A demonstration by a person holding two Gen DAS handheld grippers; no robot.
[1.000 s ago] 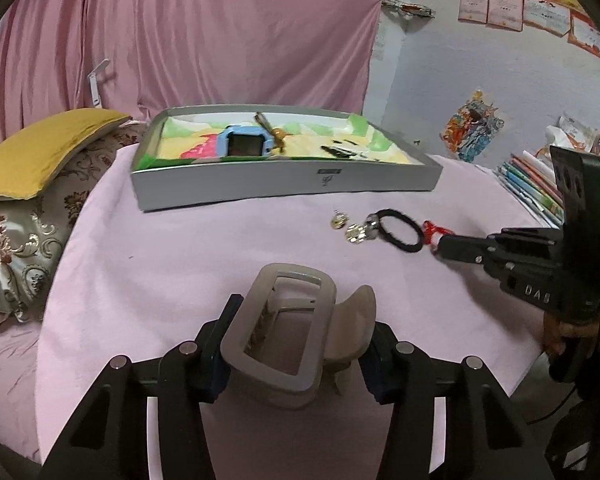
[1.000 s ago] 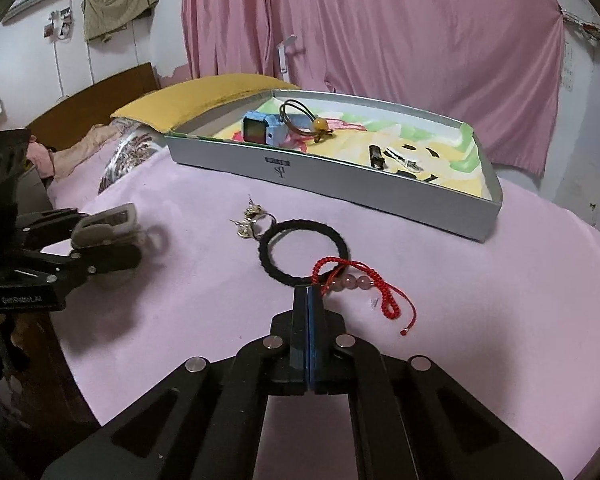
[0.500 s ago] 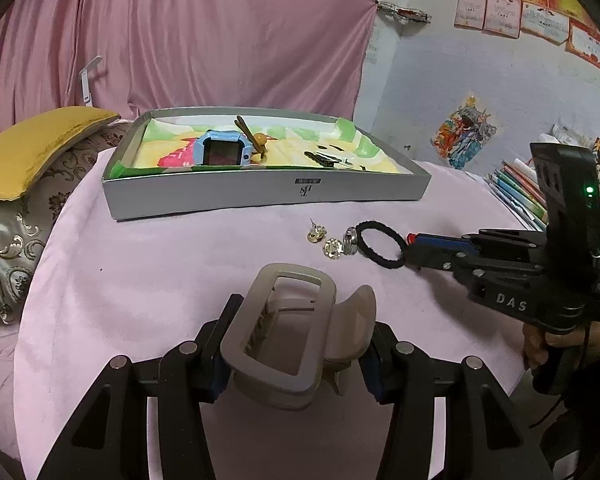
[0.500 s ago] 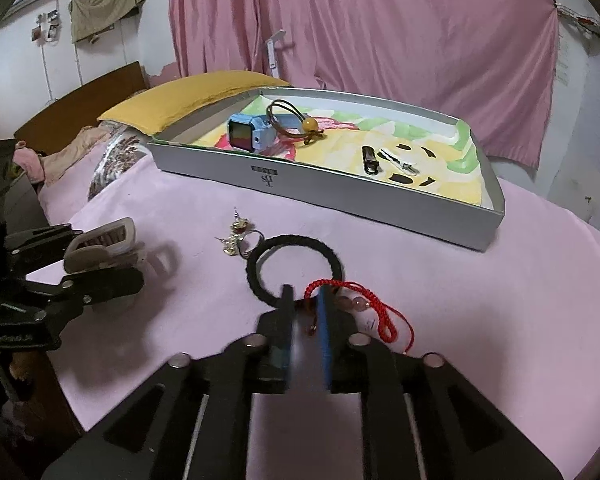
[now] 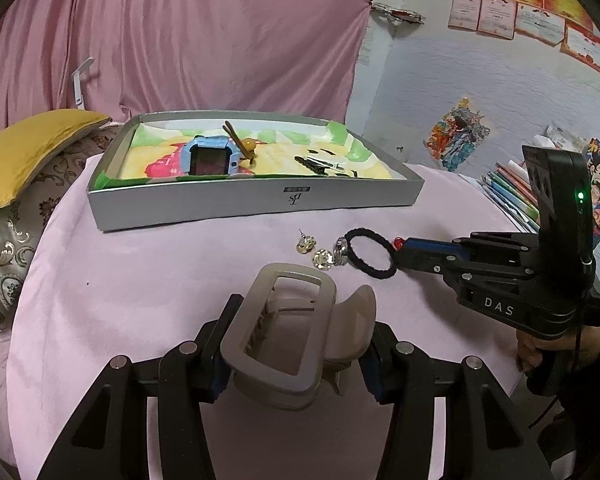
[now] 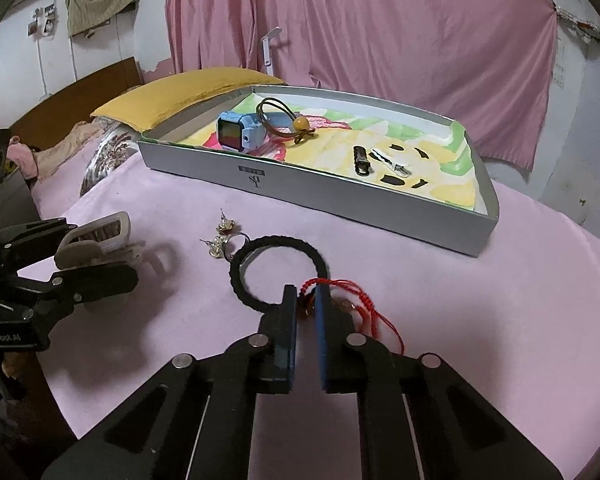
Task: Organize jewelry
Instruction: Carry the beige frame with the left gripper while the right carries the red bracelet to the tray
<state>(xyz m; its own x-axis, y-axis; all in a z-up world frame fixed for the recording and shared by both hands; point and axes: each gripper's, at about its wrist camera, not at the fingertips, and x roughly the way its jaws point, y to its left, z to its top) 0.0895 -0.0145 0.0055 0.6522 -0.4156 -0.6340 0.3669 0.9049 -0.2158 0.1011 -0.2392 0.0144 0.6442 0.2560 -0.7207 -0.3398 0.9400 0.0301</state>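
Dim, even indoor light w/ soft shadows on the pink cloth [image 6: 500,280], strong fisheye bend + dark corners, centre fairly sharp.

A shallow grey tray [image 6: 380,216] lined with a bright printed sheet sits on the pink-covered desk [image 6: 500,300]. Inside it lie a blue watch [image 6: 236,134], a brown beaded hair tie [image 6: 296,122] and small dark clips [image 6: 362,160]. In front of the tray lie gold earrings [image 6: 222,232], a black hair tie [image 6: 278,274] and a red cord bracelet [image 6: 356,304]. A taupe claw clip [image 5: 288,332] is held upright, nearer than the tray.

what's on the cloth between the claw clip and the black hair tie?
Two gold earrings and a ring against the tie; left wrist view.
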